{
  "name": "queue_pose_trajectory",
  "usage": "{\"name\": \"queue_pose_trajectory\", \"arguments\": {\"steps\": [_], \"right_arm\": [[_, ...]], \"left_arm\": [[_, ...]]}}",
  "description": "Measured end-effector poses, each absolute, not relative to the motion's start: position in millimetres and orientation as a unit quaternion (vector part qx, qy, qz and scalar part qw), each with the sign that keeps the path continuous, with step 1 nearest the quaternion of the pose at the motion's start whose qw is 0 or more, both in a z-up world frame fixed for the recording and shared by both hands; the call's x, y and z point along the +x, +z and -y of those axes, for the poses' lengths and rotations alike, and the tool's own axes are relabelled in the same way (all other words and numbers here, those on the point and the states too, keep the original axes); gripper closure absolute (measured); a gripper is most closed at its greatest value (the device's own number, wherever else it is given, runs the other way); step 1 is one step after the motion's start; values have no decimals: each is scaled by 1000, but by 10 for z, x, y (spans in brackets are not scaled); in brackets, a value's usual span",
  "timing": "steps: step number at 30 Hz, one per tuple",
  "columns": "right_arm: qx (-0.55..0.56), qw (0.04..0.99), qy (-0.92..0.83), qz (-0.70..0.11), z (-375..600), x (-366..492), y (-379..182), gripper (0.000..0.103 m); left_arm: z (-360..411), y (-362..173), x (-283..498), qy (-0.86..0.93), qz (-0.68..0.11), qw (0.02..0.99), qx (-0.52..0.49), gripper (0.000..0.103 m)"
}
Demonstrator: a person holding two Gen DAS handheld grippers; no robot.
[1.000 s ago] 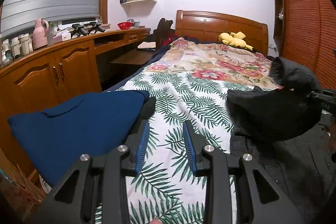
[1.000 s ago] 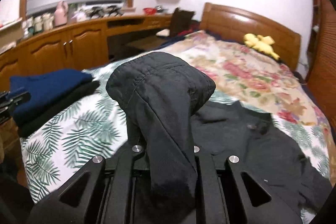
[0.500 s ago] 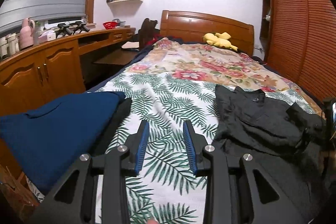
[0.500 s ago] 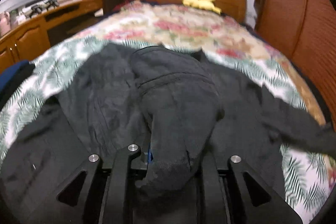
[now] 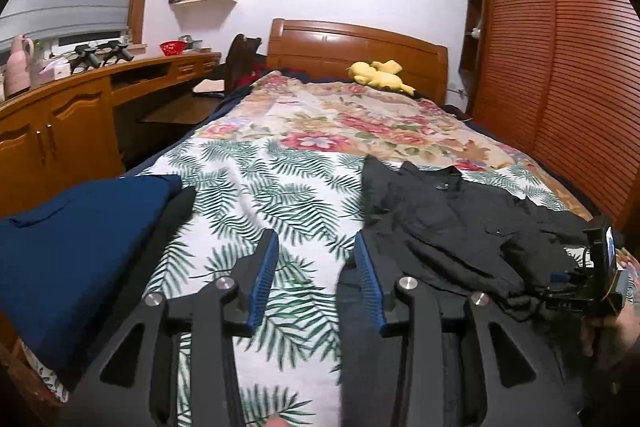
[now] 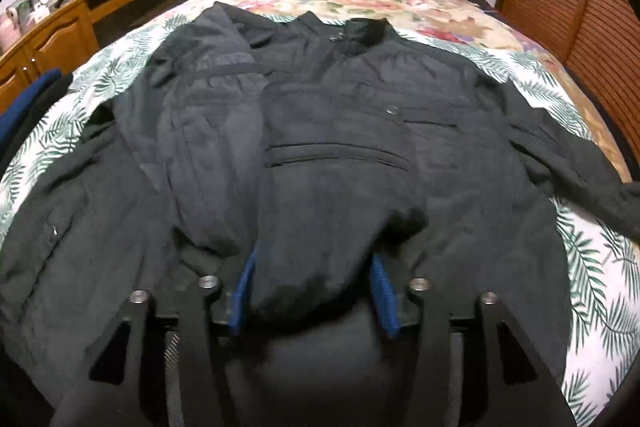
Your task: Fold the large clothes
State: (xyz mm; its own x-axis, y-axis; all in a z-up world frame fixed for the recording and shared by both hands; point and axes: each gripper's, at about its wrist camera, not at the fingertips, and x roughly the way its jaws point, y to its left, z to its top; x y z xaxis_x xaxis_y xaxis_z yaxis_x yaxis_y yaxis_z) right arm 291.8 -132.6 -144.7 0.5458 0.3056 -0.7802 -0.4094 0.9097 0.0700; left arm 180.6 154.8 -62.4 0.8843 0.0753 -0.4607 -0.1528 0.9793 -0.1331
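A black jacket (image 6: pixel 460 155) lies face up across the leaf-print bed cover (image 6: pixel 592 267), collar toward the headboard. One sleeve (image 6: pixel 320 187) is folded over its front, and the cuff end lies loose between the blue pads (image 6: pixel 382 291) of my right gripper (image 6: pixel 316 255), whose jaws are opening and no longer pinch it. The other sleeve (image 6: pixel 580 163) trails off to the right. My left gripper (image 5: pixel 315 239) hovers over the bed cover (image 5: pixel 256 195) just left of the jacket (image 5: pixel 452 227); its jaws are opening with nothing between them.
A folded blue garment on a dark one (image 5: pixel 72 259) sits at the bed's left edge. A yellow plush toy (image 5: pixel 376 73) lies by the wooden headboard (image 5: pixel 360 47). Wooden cabinets (image 5: pixel 60 131) line the left; slatted wardrobe doors (image 5: pixel 560 67) stand close on the right.
My right gripper came down with the raised sleeve, laid it across the jacket's front and spread its jaws. My left gripper shifted toward the jacket and widened slightly.
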Motion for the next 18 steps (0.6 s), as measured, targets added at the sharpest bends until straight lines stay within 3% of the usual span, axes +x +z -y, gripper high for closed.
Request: {"name": "queue_pose_trajectory", "arguments": {"steps": [11, 18], "right_arm": [[-95, 911, 207, -344, 1541, 2547, -1002, 45], [-85, 918, 202, -330, 1548, 2808, -826, 45]], "left_arm": [[-1178, -631, 1875, 21, -239, 969, -63, 63], [-893, -675, 1944, -7, -255, 966, -47, 63]]}}
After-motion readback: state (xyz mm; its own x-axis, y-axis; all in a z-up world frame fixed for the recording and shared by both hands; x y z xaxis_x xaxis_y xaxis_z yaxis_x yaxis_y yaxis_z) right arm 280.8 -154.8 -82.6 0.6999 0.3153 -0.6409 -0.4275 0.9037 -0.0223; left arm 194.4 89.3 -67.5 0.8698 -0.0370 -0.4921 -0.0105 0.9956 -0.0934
